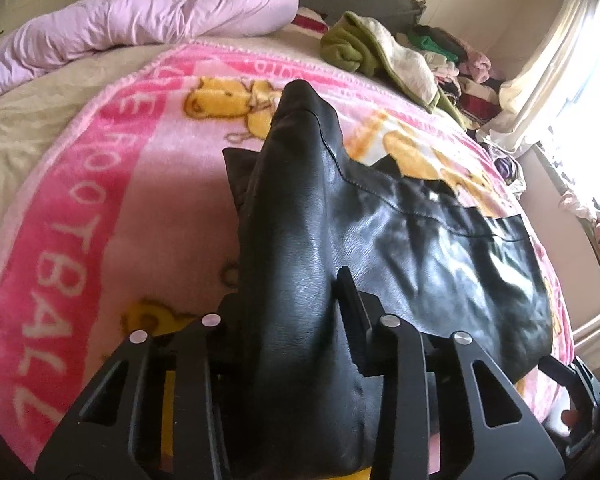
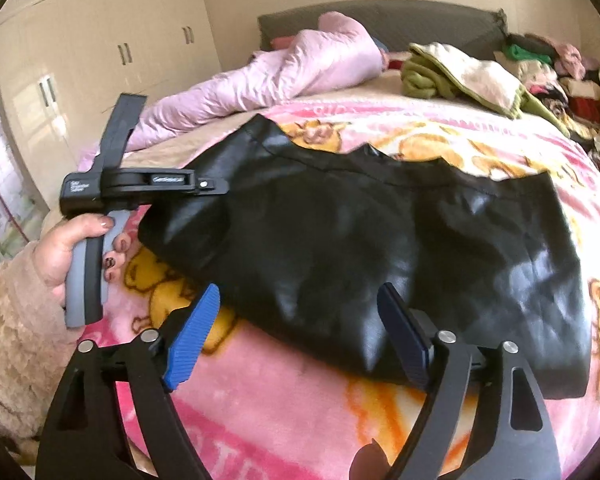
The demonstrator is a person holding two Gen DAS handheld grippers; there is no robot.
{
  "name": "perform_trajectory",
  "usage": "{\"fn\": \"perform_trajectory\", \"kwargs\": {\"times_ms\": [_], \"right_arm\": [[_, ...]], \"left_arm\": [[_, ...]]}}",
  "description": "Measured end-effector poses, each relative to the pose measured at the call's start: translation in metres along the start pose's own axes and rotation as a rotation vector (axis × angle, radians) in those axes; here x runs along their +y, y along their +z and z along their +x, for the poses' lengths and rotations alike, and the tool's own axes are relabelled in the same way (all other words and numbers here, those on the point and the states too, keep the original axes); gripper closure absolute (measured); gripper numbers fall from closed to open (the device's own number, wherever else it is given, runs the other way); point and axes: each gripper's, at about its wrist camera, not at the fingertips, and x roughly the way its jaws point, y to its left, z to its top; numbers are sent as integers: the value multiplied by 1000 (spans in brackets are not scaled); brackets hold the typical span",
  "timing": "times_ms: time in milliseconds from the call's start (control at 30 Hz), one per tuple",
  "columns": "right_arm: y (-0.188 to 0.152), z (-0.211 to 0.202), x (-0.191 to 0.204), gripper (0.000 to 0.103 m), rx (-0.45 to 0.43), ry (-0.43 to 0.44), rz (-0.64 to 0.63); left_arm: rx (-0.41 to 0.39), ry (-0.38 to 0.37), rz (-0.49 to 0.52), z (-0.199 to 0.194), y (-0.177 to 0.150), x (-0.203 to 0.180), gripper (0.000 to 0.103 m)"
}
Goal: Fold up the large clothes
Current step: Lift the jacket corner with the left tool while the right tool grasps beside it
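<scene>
Black leather garment (image 2: 360, 248) pinched by left gripper (image 1: 292, 304), right gripper (image 2: 300, 336) spread empty, blanket (image 1: 68, 248) reading "FOOTBALL"

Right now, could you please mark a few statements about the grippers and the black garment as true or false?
1. The left gripper is clamped on a fold of the black leather garment. True.
2. The right gripper is shut on the garment. False: its blue-padded jaws stand open at the garment's near edge.
3. The garment lies on a pink cartoon blanket. True.
4. A green quilt lies bunched near the headboard. False: the bunched quilt is lilac-pink.
5. The olive-green cloth is apart from the black garment. True.
</scene>
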Motion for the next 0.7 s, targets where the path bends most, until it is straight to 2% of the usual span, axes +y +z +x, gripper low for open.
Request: {"fn": "perform_trajectory", "kwargs": {"times_ms": [133,233,533,700], "right_arm": [[-1,2,24,11,-52,-33,-89],[-2,12,40,9,-68,-73,-152],[-10,60,91,6,-109,-220,-366],[-6,77,102,6,-128,-273,-423]], "left_arm": [[-20,-6,11,-10,5,-8,77],[-31,-12,28,-17,10,-15,77],[-40,-17,58,-25,19,-28,77],[-44,-20,64,-28,21,-31,77]]}}
